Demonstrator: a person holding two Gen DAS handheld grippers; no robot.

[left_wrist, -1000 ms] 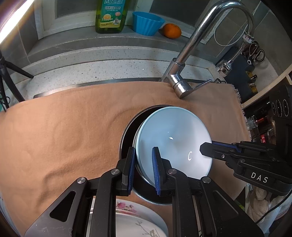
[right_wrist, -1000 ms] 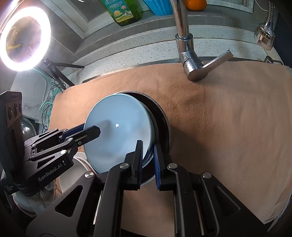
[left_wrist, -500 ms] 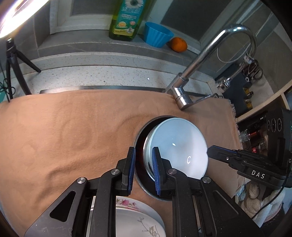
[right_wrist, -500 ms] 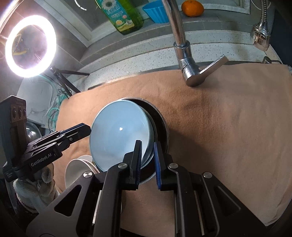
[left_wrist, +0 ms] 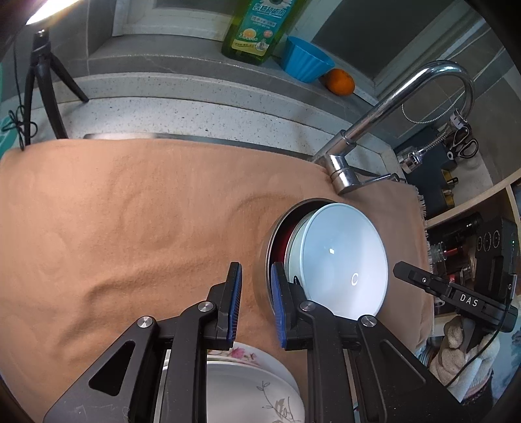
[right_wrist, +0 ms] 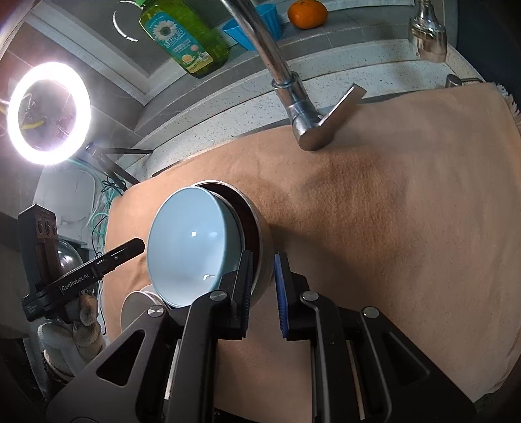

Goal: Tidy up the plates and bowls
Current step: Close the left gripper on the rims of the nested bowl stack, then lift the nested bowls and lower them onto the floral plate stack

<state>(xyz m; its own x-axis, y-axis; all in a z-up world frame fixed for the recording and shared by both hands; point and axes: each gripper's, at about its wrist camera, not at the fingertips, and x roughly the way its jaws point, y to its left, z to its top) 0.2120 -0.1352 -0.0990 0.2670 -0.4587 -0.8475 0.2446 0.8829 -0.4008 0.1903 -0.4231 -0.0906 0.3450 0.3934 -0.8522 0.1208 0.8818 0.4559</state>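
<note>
A tan cloth (left_wrist: 130, 227) is spread over the counter ahead of the left gripper (left_wrist: 255, 304), whose fingers are parted around the metal bowl's (left_wrist: 260, 286) rim, with a floral plate (left_wrist: 247, 387) seen beneath it. A pale blue bowl (right_wrist: 192, 257) is nested in that metal bowl, whose wall is straddled, ungripped, by the right gripper (right_wrist: 263, 286). Behind, a faucet (right_wrist: 293, 94), green bottle (right_wrist: 185, 39), blue cup (left_wrist: 306, 63) and orange (right_wrist: 307, 13) are set along the grey ledge.
</note>
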